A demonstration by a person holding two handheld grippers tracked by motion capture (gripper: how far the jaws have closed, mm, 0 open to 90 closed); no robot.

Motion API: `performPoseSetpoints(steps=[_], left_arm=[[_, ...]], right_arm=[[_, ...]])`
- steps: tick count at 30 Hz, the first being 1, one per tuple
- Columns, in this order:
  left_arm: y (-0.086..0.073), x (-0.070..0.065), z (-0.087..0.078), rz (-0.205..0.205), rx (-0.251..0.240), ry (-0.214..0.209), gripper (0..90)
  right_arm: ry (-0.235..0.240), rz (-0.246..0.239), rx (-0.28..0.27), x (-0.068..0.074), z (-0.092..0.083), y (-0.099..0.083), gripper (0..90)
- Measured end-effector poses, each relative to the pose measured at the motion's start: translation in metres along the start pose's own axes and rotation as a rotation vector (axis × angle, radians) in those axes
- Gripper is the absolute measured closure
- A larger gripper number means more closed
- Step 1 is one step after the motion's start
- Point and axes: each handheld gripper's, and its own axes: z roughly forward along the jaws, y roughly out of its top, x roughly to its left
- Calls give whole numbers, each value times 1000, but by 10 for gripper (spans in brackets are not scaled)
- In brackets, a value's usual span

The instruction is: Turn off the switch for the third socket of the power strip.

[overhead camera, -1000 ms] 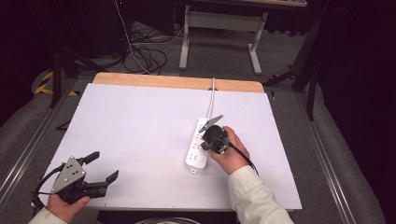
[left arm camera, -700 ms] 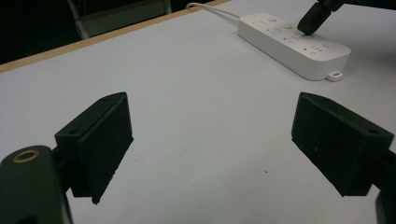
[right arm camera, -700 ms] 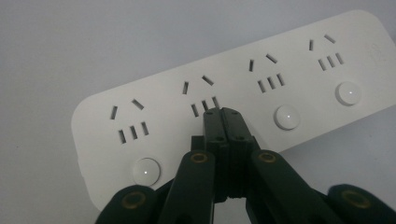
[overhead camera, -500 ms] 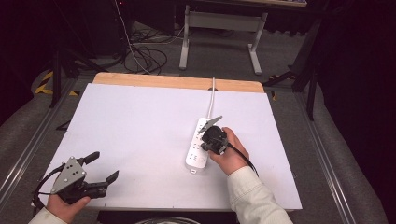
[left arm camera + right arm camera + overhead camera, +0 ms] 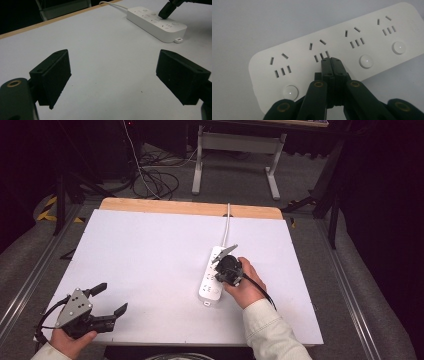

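A white power strip (image 5: 215,275) lies flat on the white counter (image 5: 150,265), right of the middle, with its white cable (image 5: 227,222) running off over the far wooden edge. It is judged to be a rigid plastic body, light enough to slide on the smooth surface if pushed sideways, and not fragile; its round switch buttons (image 5: 366,61) are small and domed, so a tip could slip off them. If it had to be lifted, the long sides would be the place to take hold, across the narrow width; for pressing a button, a straight downward push is judged best, so that the strip is not shifted. The right gripper (image 5: 331,60) is seen with its jaws pressed together on nothing, its joined tip touching or just over the strip's top face, beside the sockets of the second outlet from the near end, where that outlet's button would sit; whether it is pressing cannot be told. The left gripper (image 5: 111,300) is held at the near left corner of the counter, well apart from the strip, its jaws spread wide and empty.
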Motion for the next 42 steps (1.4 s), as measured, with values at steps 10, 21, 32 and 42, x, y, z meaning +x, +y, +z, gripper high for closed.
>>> performPoseSetpoints(steps=[10,21,32,42], left_arm=[[0,-1,0,-4,-2,-2,126],[0,-1,-1,3,-3,0,126],[0,-1,0,-22,-4,3,126],[0,-1,0,-10,0,6,126]], right_arm=[[13,32,-15,-2,0,-2,900],[-8,17,-7,2,1,-2,900],[-7,21,-157,3,-21,-3,900],[-2,16,-233,4,-47,-5,900]])
